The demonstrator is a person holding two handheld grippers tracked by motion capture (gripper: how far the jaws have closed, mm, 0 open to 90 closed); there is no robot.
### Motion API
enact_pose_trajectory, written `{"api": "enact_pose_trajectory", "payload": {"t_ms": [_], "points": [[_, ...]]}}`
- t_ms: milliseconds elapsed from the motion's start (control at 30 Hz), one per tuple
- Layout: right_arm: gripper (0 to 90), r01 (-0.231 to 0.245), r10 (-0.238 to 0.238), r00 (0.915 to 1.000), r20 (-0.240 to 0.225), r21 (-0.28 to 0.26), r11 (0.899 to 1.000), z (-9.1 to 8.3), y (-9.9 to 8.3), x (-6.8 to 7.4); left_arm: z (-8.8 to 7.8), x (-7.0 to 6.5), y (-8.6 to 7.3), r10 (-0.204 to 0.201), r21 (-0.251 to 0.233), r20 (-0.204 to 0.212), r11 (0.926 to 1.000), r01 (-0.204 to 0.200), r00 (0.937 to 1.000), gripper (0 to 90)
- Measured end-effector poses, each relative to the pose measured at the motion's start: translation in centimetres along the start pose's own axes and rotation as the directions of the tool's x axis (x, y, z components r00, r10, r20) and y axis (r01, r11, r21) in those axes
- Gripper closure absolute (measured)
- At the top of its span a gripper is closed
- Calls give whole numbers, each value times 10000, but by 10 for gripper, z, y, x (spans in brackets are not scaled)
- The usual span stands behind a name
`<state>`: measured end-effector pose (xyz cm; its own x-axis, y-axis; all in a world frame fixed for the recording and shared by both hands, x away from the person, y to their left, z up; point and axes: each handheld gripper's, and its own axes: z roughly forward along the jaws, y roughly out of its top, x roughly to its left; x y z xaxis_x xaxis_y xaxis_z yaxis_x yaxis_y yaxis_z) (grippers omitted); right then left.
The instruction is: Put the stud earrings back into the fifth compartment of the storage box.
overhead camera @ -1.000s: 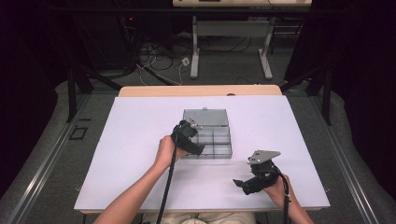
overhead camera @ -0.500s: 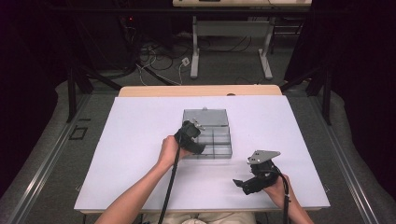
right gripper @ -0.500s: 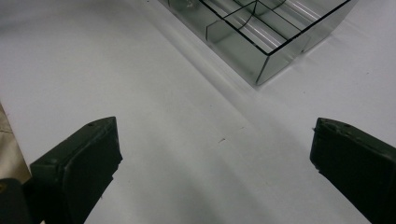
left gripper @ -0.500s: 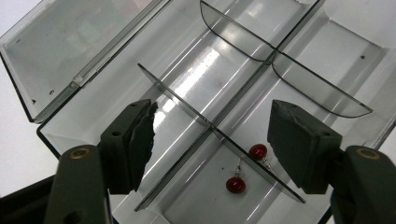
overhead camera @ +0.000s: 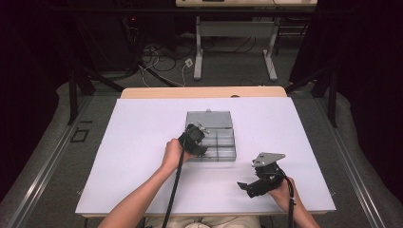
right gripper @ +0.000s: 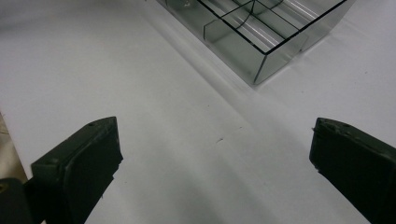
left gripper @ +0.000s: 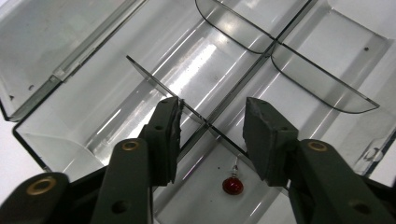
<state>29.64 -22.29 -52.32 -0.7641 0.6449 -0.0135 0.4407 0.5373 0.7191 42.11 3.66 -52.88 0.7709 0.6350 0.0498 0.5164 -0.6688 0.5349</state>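
The landmark is the clear compartment box [overhead camera: 211,135], which sits open near the middle of the white worktop [overhead camera: 128,156], its lid [overhead camera: 209,118] folded flat on the far side.

At the box's near-left corner, the left gripper [overhead camera: 202,137] reaches down into it from the person's left hand [overhead camera: 172,154]. In the left gripper view its fingers [left gripper: 164,135] stand partly apart, having just been closing, and they straddle a thin clear divider [left gripper: 187,108] inside the box. One pad lies right against the divider's upper edge, while the other stands off to the side. Whether the pads actually press on the divider cannot be told. Just below the fingers, on the floor of the compartment nearest the camera, lies a small red bead with a metal hook [left gripper: 232,184], between the two fingers and untouched.

To the right of the box and nearer the person, well apart from it, the right gripper [overhead camera: 247,186] hovers low over bare worktop in the right hand [overhead camera: 280,192]. Its fingers [right gripper: 77,161] are spread wide with nothing between them. The box's near corner shows beyond them in the right gripper view.
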Motion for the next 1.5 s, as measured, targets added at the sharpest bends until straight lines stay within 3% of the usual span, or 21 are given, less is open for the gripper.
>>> {"api": "enact_pose_trajectory", "payload": {"t_ms": [667, 1133, 1333, 1500], "points": [[22, -121, 122, 9999, 105, -115, 9999, 2, 2, -2, 1, 4, -4, -353, -394, 144, 9986, 358, 9993, 616], [70, -178, 181, 9994, 294, -133, 9998, 6, 13, -16, 1, 5, -7, -371, -530, 188, 9979, 380, 9991, 617], [147, -379, 394, 9982, 448, -349, 9987, 11, 21, -29, 0, 5, -7, -357, -551, 213, 9978, 368, 9991, 618], [293, -606, 628, 9961, 627, -356, 9975, 17, 29, -41, 1, 5, -8, -417, -618, 212, 9972, 429, 9989, 617]]}}
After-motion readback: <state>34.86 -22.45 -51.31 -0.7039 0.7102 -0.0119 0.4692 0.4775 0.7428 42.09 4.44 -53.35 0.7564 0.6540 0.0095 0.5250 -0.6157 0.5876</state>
